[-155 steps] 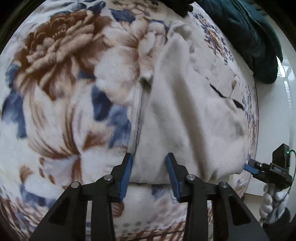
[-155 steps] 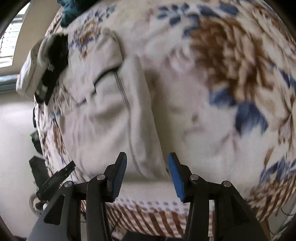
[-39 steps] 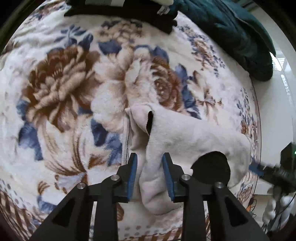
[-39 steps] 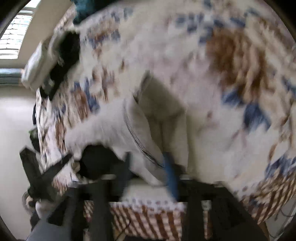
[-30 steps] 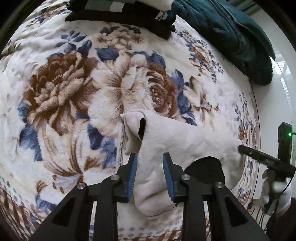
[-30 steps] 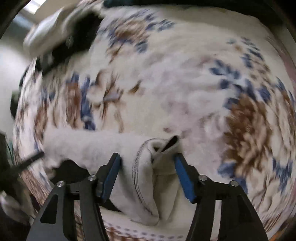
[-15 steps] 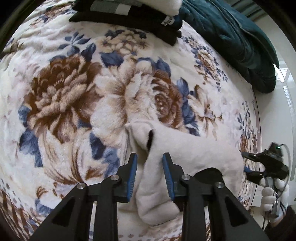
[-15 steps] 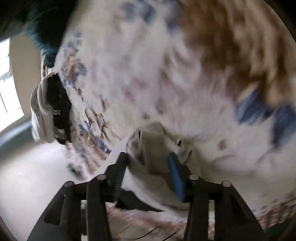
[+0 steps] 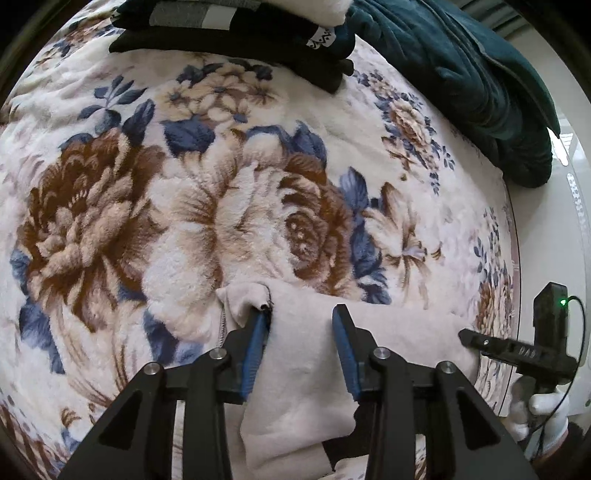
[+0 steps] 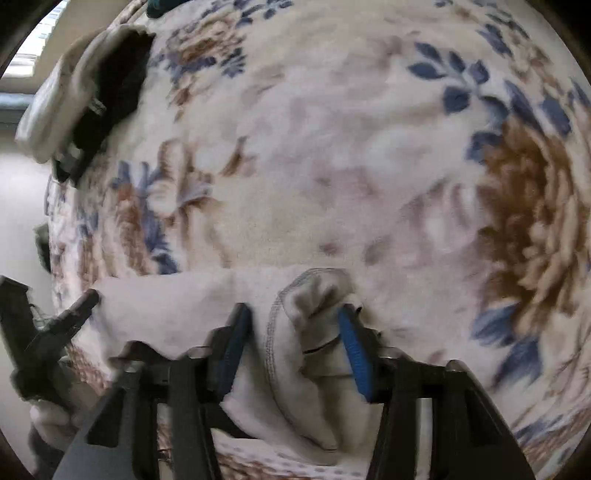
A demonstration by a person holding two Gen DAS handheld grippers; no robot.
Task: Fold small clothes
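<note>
A cream garment point(image 9: 306, 387) lies bunched in a long fold on the floral blanket point(image 9: 221, 206). My left gripper point(image 9: 301, 347) points down over its left part. Its jaws are opening, with cloth between the blue pads and one pad point(image 9: 258, 343) touching a folded corner. In the right wrist view the garment point(image 10: 177, 306) fills my right gripper point(image 10: 291, 347). Those jaws are closing and the pads press a gathered, seamed fold. From the left wrist view the right gripper point(image 9: 465, 334) sits at the garment's right end. The left gripper point(image 10: 90, 297) shows at the other end.
A stack of folded dark and white clothes point(image 9: 236, 29) lies at the blanket's far edge, also visible as the stack point(image 10: 74, 92). A dark teal cover point(image 9: 480, 81) lies far right. The bed edge point(image 9: 517, 295) runs down the right. A white-gloved hand point(image 9: 543, 410) holds the right gripper.
The left jaws have widened over the garment, and the left gripper has slid toward the folded stack. The right gripper swung round and came down on the gathered fold.
</note>
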